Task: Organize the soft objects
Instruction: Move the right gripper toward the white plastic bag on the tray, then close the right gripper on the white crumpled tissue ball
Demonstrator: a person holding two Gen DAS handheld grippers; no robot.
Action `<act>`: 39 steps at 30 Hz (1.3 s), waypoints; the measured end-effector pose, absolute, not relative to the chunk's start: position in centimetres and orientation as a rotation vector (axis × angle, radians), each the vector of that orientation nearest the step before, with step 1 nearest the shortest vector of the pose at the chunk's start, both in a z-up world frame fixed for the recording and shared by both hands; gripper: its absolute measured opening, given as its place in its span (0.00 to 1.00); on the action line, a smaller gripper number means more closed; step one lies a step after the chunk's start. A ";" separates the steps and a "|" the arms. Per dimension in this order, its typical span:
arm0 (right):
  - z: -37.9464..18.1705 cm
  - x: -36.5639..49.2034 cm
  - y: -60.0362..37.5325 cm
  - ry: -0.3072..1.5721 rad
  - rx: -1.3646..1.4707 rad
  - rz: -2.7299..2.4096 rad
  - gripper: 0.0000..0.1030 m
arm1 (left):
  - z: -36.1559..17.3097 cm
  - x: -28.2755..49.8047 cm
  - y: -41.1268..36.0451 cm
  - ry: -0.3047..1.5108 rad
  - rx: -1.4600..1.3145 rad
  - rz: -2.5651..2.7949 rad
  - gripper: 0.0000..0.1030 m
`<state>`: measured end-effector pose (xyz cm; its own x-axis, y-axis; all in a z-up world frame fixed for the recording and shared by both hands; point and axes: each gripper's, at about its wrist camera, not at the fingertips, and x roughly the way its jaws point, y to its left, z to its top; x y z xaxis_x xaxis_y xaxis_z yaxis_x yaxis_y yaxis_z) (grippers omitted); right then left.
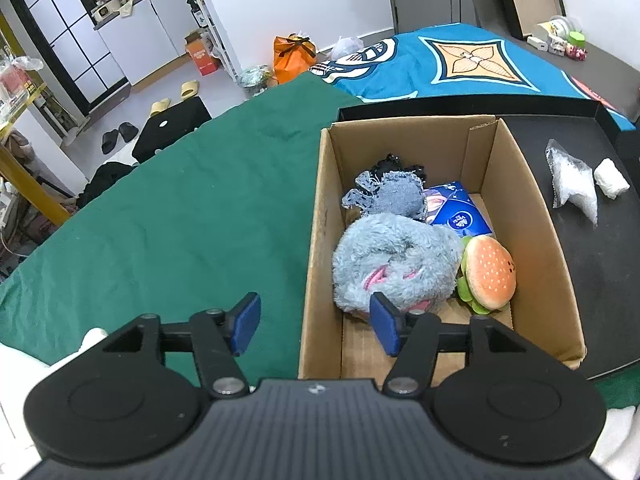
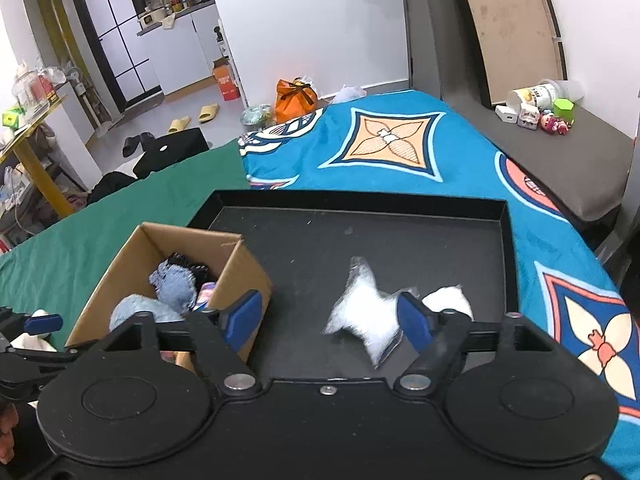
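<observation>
Through the left wrist camera I see my left hand-held gripper (image 1: pixel 316 326) released, its blue pads spread with nothing between them, poised over the near left wall of the cardboard box (image 1: pixel 320 248). Inside the box lie a grey fluffy plush (image 1: pixel 394 262), a burger plush (image 1: pixel 490 272) touching its right side, a denim piece (image 1: pixel 396 196) and a blue packet (image 1: pixel 460 214) further back. The box stands in a black tray (image 1: pixel 592 240), on a green cloth (image 1: pixel 180 208).

Through the right wrist camera, my right hand-held gripper (image 2: pixel 332 320) is also released, jaws wide and empty, above the tray (image 2: pixel 360 232). A clear bag of white stuffing (image 2: pixel 368 320) lies on the tray floor just beyond the pads, with a white wad (image 2: pixel 446 300) beside it.
</observation>
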<state>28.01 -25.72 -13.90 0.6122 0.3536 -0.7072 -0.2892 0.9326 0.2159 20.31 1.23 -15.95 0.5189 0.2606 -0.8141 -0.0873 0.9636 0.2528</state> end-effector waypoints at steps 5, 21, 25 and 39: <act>-15.1 28.5 -27.6 0.790 0.108 0.345 0.87 | -15.7 20.9 0.5 1.009 0.205 0.229 0.71; -19.8 31.5 -32.5 0.812 0.228 0.277 0.77 | -16.3 22.6 -1.7 1.048 0.307 0.316 0.75; -20.9 32.4 -32.9 0.835 0.240 0.266 0.75 | -16.9 23.1 -2.1 1.055 0.331 0.336 0.76; -24.4 33.7 -31.6 0.930 0.151 0.272 0.43 | -17.6 24.2 -2.6 1.063 0.366 0.365 0.76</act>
